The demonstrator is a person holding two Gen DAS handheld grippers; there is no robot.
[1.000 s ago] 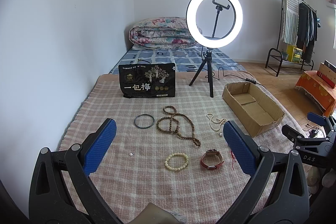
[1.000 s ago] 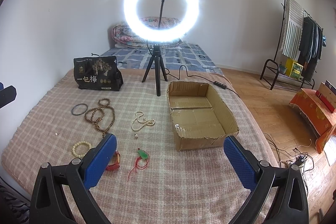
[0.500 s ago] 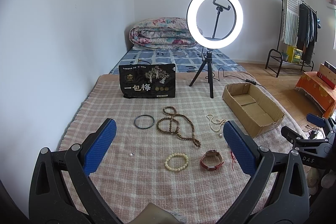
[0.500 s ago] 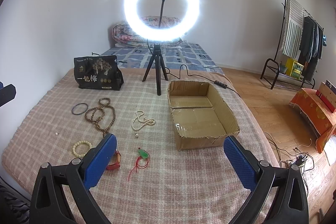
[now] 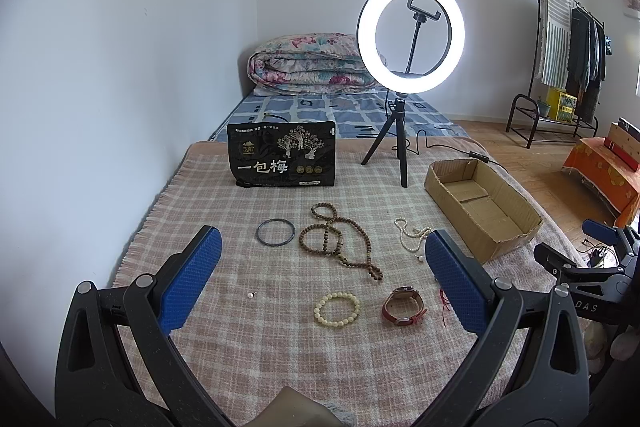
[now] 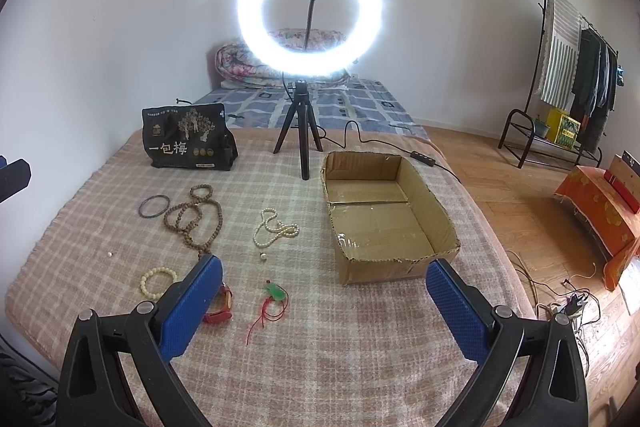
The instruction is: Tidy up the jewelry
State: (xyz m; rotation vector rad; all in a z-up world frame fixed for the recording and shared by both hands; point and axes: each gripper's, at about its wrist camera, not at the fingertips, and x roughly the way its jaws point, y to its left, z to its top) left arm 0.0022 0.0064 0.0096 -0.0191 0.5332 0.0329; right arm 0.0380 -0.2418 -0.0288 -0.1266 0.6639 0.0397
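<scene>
Right wrist view: rough torn-edged cardboard box [image 6: 384, 211] on checked woven blanket [image 6: 360, 347]

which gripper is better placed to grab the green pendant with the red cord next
Right. The green pendant lies just ahead between the open right gripper jaws, near the cardboard box. In the left wrist view only its red cord shows, behind that gripper's right finger.

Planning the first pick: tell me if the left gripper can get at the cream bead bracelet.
Probably yes. The left gripper is open, and the cream bead bracelet lies flat on the blanket ahead of it, apart from the red watch, with nothing over it.
</scene>
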